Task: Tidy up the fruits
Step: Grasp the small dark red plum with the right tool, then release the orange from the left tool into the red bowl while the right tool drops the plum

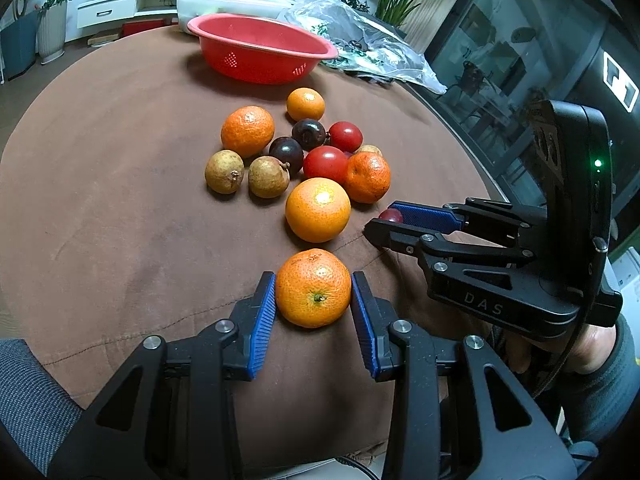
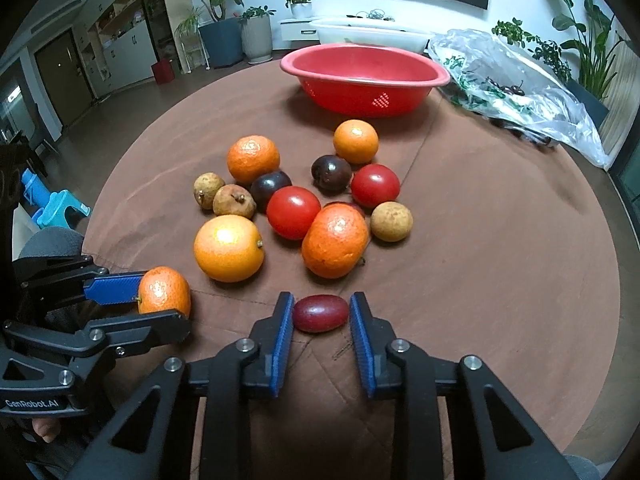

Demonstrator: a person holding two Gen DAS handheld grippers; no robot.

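My left gripper [image 1: 313, 294] is shut on an orange mandarin [image 1: 313, 288] that rests on the brown tablecloth; from the right wrist view it sits at the far left [image 2: 162, 300]. My right gripper [image 2: 321, 316] is shut on a small dark red oval fruit [image 2: 320, 314], both blue pads touching its ends. In the left wrist view that fruit [image 1: 391, 215] peeks out between the right gripper's fingertips [image 1: 386, 224]. Beyond both grippers lies a pile of mandarins [image 2: 229, 248], red tomatoes [image 2: 293, 211], dark plums [image 2: 332, 173] and brown longans [image 2: 391, 221].
A red colander bowl [image 2: 436, 76] stands at the table's far side, with a white tub behind it. A crumpled clear plastic bag [image 2: 520, 80] with greens and cherries lies at the far right. A person's hand and grey sleeve [image 1: 600, 364] hold the right gripper.
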